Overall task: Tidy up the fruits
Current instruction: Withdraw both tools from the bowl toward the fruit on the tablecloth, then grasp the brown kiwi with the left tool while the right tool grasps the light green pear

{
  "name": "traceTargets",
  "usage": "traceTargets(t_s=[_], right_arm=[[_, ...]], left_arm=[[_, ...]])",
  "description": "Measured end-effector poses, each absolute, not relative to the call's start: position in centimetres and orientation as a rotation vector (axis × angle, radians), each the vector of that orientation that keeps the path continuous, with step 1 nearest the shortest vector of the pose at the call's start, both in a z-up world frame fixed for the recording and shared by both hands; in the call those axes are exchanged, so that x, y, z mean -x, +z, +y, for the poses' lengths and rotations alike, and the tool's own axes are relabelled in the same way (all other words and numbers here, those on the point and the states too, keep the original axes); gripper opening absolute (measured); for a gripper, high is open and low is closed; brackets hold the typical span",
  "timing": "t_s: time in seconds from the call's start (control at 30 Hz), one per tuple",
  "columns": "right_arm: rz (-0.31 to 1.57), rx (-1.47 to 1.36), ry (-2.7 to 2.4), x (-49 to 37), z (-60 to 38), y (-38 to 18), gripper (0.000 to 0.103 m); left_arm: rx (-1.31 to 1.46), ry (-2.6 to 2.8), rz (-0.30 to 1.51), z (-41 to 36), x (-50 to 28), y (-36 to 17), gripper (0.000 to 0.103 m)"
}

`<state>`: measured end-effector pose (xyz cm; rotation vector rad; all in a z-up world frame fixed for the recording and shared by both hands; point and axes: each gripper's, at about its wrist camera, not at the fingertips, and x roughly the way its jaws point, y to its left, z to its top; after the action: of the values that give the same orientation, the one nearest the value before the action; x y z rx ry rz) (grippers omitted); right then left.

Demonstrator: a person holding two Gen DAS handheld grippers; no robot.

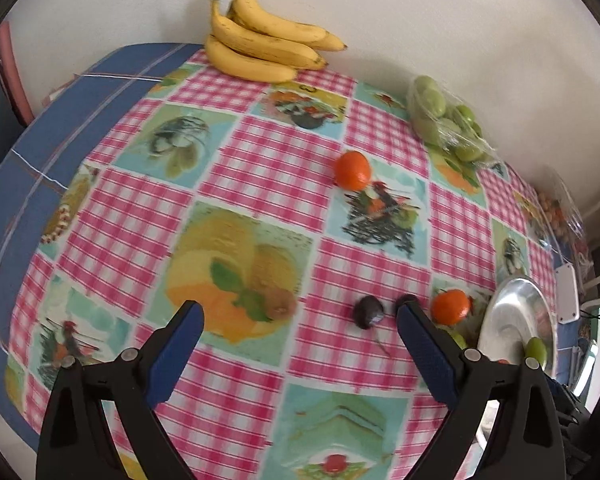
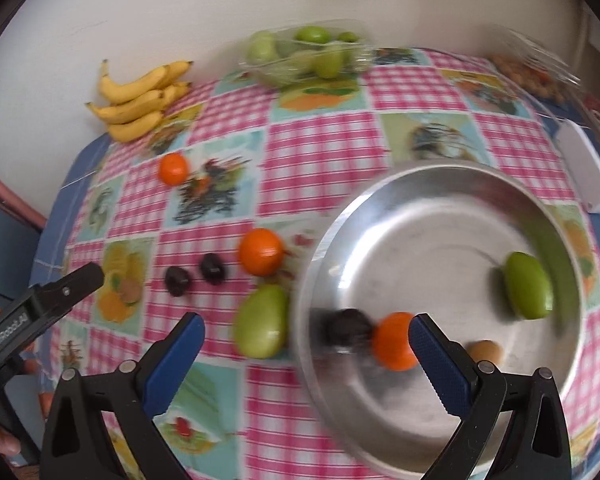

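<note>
A silver metal bowl [image 2: 440, 420] sits on the fruit-print tablecloth; it also shows in the left wrist view [image 1: 508, 320]. Inside it lie a green fruit [image 2: 527, 285], an orange [image 2: 394, 341], a dark plum [image 2: 348, 330] and a small brown fruit [image 2: 486, 351]. On the cloth beside it lie a green fruit [image 2: 262, 320], an orange [image 2: 260, 251] and two dark plums [image 2: 178, 280] [image 2: 213, 268]. Another orange [image 2: 173, 168] lies farther back. My right gripper [image 2: 306, 330] is open above the bowl's near rim. My left gripper [image 1: 300, 312] is open and empty, near a plum [image 1: 368, 311].
A bunch of bananas [image 1: 260, 44] lies at the far edge by the wall. A clear pack of green fruits [image 1: 444, 120] and another clear pack [image 2: 536, 68] sit at the back. A white device [image 2: 588, 168] lies right of the bowl.
</note>
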<state>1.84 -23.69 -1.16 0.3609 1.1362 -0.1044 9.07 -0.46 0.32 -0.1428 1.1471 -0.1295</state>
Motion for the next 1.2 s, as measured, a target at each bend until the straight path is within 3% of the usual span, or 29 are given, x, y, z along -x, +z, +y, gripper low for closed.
traceTargets(t_s=[0.4,0.43,0.57,0.67,1.0,1.2], right_arm=[[1.140,-0.308,0.001,-3.7,-18.5,-1.1,0.101],[1.144,-0.306,-0.009,-3.8,-18.5,-1.3,0.099],[1.172,-0.301,-0.052,-3.7,-19.0,-2.0,0.074],[1.183,-0.324,-0.061,-3.8,-19.6,-2.4,0.048],[1.211,-0.278,-0.117,-3.9,-19.7,-2.8,0.040],[1.211,-0.279,-0.101,-4.1,-19.4,-2.6,0.038]], left_arm=[[0.226,-0.036,1.184,5.2,-10.0,-0.6,0.097],[0.231,-0.037,1.192,5.3,-10.0,-0.8,0.097],[0.230,-0.050,1.228,4.9,-10.4,-1.6,0.097],[0.211,-0.067,1.263,4.2,-10.7,-2.5,0.097],[0.165,-0.122,1.281,2.3,-11.4,-3.1,0.096],[0.193,-0.158,1.303,1.9,-11.9,-3.9,0.073]])
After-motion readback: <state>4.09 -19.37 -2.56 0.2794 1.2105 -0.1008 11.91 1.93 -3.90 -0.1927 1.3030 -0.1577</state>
